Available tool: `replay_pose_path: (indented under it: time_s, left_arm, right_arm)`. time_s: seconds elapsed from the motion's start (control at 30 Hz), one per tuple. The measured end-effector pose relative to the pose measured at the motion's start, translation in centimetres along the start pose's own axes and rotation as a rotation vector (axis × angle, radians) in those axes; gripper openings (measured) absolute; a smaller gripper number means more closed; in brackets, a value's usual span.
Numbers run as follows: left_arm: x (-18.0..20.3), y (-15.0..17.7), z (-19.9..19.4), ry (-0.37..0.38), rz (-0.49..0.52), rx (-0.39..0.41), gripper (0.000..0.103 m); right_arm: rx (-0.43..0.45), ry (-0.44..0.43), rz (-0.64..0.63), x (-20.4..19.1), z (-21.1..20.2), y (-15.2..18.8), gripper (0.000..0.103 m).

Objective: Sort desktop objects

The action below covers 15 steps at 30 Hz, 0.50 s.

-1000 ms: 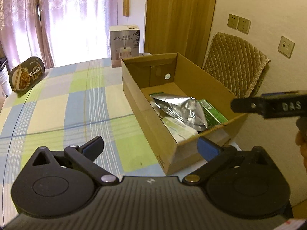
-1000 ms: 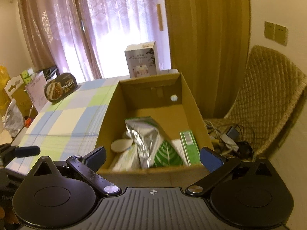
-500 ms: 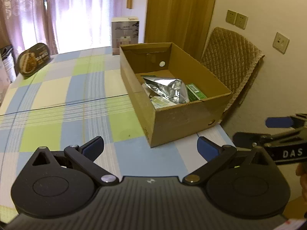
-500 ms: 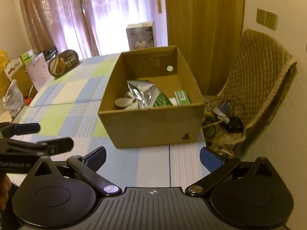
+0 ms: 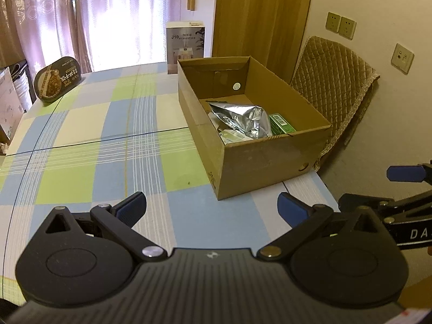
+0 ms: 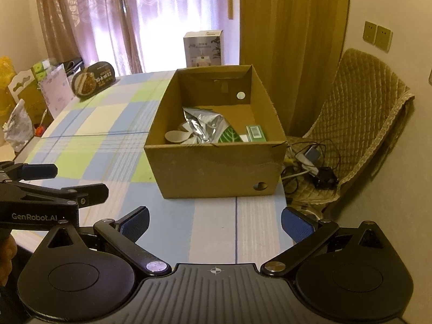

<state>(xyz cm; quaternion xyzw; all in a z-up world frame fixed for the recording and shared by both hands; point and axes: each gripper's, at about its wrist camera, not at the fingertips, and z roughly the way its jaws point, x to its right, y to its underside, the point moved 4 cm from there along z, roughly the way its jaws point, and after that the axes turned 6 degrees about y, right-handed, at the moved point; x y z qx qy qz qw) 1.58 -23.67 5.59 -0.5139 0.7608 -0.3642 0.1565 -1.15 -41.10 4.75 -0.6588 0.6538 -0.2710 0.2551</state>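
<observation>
An open cardboard box (image 5: 270, 162) (image 6: 216, 167) stands at the table's right end. Inside lie a crumpled silver foil bag (image 5: 243, 118) (image 6: 202, 124), a green packet (image 5: 282, 123) (image 6: 256, 132), a leaf-printed pack (image 6: 229, 136) and a pale round lid (image 6: 174, 136). My left gripper (image 5: 212, 208) is open and empty, hovering over the tablecloth in front of the box. My right gripper (image 6: 214, 220) is also open and empty, near the table's front edge, facing the box. Each gripper shows at the edge of the other's view.
A checked blue, green and white tablecloth (image 5: 94, 145) covers the table. A dark oval food tub (image 5: 56, 79) (image 6: 93, 79) and a white humidifier carton (image 5: 185, 46) (image 6: 203, 47) stand at the far end. A quilted chair (image 6: 359, 124) with cables (image 6: 310, 162) sits right of the table.
Both grippers have pulled back from above the box toward the table's front edge. The box now sits farther away. Both stay open and empty.
</observation>
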Motion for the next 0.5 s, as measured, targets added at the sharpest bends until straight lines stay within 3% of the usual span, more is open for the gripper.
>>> replay_pose_path:
  time_s: [0.5]
  left_arm:
    - [0.05, -0.12, -0.11, 0.015, 0.001, 0.018, 0.102]
  right_arm:
    - [-0.003, -0.001, 0.004, 0.0, -0.02, 0.17, 0.101]
